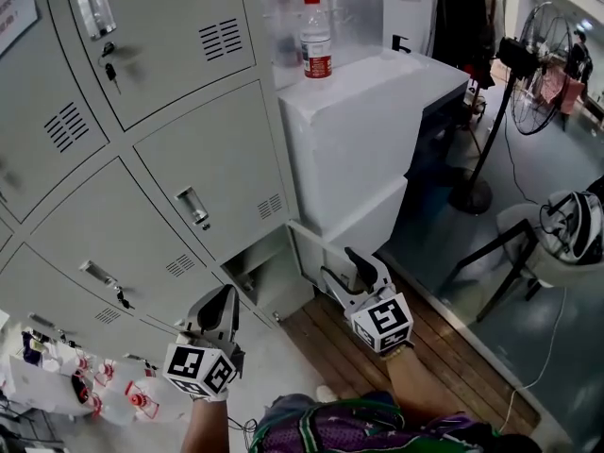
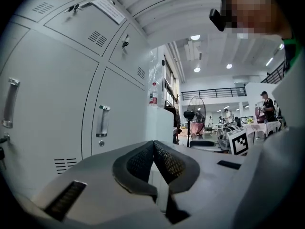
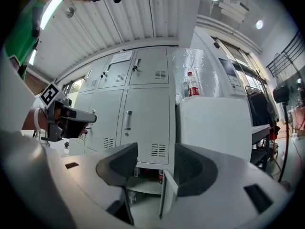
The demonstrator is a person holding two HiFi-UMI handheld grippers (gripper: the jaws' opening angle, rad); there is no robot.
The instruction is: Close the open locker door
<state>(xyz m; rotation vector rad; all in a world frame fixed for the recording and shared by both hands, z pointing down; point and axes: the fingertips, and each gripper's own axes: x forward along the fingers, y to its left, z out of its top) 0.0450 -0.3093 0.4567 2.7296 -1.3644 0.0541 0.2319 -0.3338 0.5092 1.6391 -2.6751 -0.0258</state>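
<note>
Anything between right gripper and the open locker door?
Bare: in the right gripper view the open locker door stands edge-on beyond the right gripper, jaws apart, nothing between.

Right tool [image 3: 155, 163] jaws apart, open locker door [image 3: 168, 194] edge-on beyond them, bottle [image 3: 191, 85] on white cabinet [image 3: 214, 123]

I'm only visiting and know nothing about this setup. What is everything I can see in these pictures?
lockers: one bank of several, grey, at the left
locker door: one, pale grey, bottom row, standing open
cabinet: one, white, right of the lockers
bottle: one, clear with a red label, upright on the cabinet
fan: one, black, on a stand at the far right
helmet: one, white and dark, at the right edge
jugs: several, white with red, lower left
left gripper: one, grey, jaws shut, empty
right gripper: one, grey, jaws apart, empty, facing the open door
</note>
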